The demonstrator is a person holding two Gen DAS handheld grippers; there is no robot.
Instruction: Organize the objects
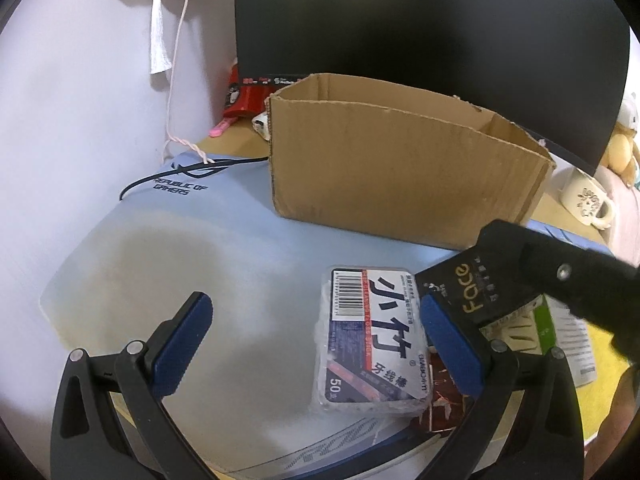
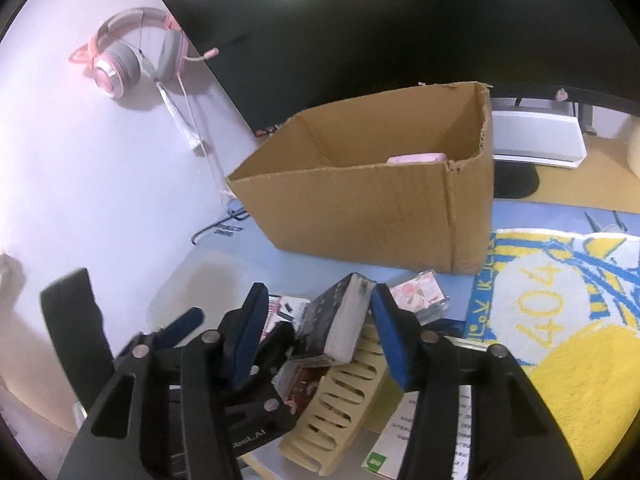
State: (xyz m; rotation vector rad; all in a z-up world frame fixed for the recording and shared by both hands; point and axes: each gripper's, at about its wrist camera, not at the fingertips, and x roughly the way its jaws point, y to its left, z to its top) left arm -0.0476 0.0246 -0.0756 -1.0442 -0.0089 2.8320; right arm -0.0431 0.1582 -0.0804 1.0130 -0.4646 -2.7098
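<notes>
A desk corner against a pale wall, under soft indoor light.

A pale lilac-white wall [image 2: 88,184] is filling the left of both views, and a pink and grey headset [image 2: 128,52] is hanging on it with a white tassel [image 1: 160,40] dangling beneath. A large dark monitor [image 1: 420,16] is standing at the back, taking up most of the upper frame. A light blue desk mat [image 1: 168,248] is lying over the wooden desk [image 1: 228,142], and a yellow, blue and white cloth [image 2: 560,320] is spreading over its right part. A white device [image 2: 536,140] is sitting under the monitor, and a cream mug [image 1: 586,200] is standing by the right edge.
</notes>
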